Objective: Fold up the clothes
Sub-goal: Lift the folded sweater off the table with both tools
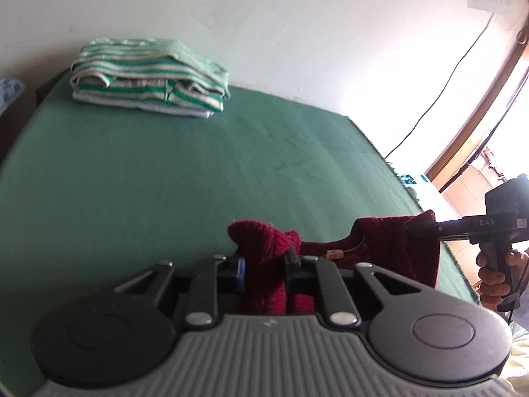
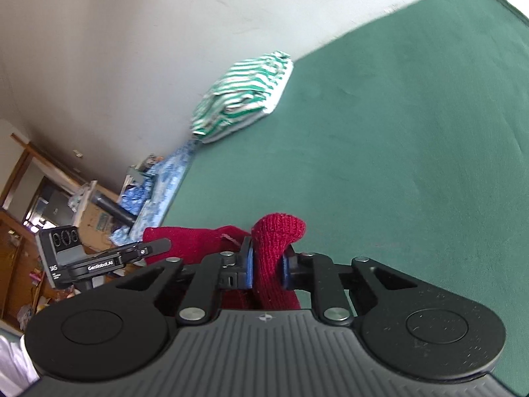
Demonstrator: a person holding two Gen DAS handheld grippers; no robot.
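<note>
A: We start with the knit (image 1: 264,244): dark red, ribbed, thick wool. Where do we have it?

B: Off the green sheet (image 1: 165,172), strung between our two tools. The left gripper (image 1: 264,264) pinches one bunched corner; its blue-padded jaws are clamped on the wool, and a rounded fold bulges above the fingers.

A: And the other end?

B: The right gripper (image 2: 267,264) bites a second corner the same way, jaws closed on the fabric, a soft hump rising over the pads. In the left view we see that tool from the side, its slim black fingers (image 1: 426,230) nipping the cloth edge, with a hand (image 1: 496,274) wrapped round the handle.

A: Anything on the knit itself?

B: A small pale tag (image 1: 334,254) on a thread, near the sagging middle.

A: Farther out?

B: The sheet is smooth and matte, faintly creased. At its far edge, against the plain white wall (image 1: 264,33), sits a stack (image 1: 148,76) of green-and-white striped cloth, folded flat, edges layered. Beyond the bed's side lies blue-printed fabric (image 2: 162,178).
</note>
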